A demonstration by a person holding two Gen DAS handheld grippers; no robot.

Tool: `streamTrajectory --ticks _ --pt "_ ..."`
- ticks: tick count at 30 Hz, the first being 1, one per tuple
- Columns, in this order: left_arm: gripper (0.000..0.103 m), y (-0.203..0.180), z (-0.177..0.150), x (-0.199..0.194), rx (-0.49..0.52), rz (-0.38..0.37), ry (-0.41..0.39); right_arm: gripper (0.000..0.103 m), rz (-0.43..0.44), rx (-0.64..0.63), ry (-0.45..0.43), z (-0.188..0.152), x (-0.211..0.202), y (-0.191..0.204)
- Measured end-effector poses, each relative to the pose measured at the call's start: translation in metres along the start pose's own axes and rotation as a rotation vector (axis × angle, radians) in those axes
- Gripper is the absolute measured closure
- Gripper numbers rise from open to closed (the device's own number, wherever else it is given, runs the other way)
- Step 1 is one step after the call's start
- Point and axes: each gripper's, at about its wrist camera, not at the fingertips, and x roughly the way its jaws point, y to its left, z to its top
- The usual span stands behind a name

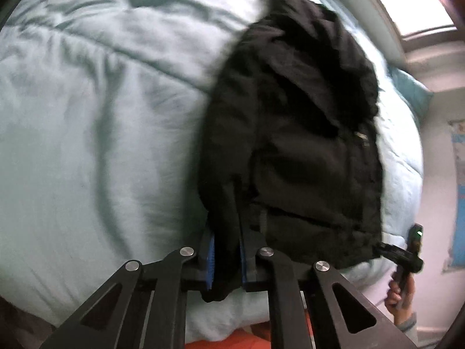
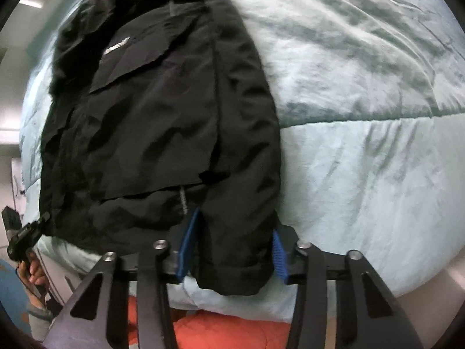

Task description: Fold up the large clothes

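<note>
A black jacket (image 1: 305, 133) lies lengthwise on a pale blue-green duvet (image 1: 96, 116); it also shows in the right wrist view (image 2: 162, 110). My left gripper (image 1: 226, 250) is shut on a black sleeve cuff (image 1: 223, 256) that hangs down between its blue pads (image 1: 210, 258). My right gripper (image 2: 232, 247) is shut on the other black sleeve cuff (image 2: 235, 250), held between its blue pads (image 2: 187, 244), more widely spaced. Each gripper shows small at the edge of the other's view: the right one (image 1: 404, 253) by the jacket hem, the left one (image 2: 26, 238) likewise.
The duvet (image 2: 363, 116) covers a bed whose near edge lies under both grippers. An orange cover (image 2: 226, 331) shows below that edge. A bright window (image 1: 412, 3) is at the far right beyond the bed. A wall with a blue poster (image 1: 459, 203) is to the right.
</note>
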Motion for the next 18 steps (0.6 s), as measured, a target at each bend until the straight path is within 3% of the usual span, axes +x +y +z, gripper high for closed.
streamTrajectory --ticks 4,6,11,15,18 --pt "0.09 0.003 0.005 0.009 -0.034 -0.117 0.055 0.053 0.04 -0.042 0.011 0.002 0.0 0.009" --pt "0.088 0.005 0.005 0.018 -0.051 -0.118 0.076 0.045 0.072 -0.022 0.028 0.002 0.007 0.007" --pt "0.088 0.006 0.006 0.03 -0.074 -0.081 0.072 0.042 0.093 0.006 0.058 0.006 0.025 0.01" --pt "0.092 -0.004 0.011 0.024 -0.052 -0.051 0.037 0.074 0.09 -0.013 0.028 0.016 0.018 0.018" --pt "0.093 -0.016 0.019 0.006 -0.035 -0.085 -0.013 0.082 0.12 -0.039 -0.008 0.024 -0.001 0.027"
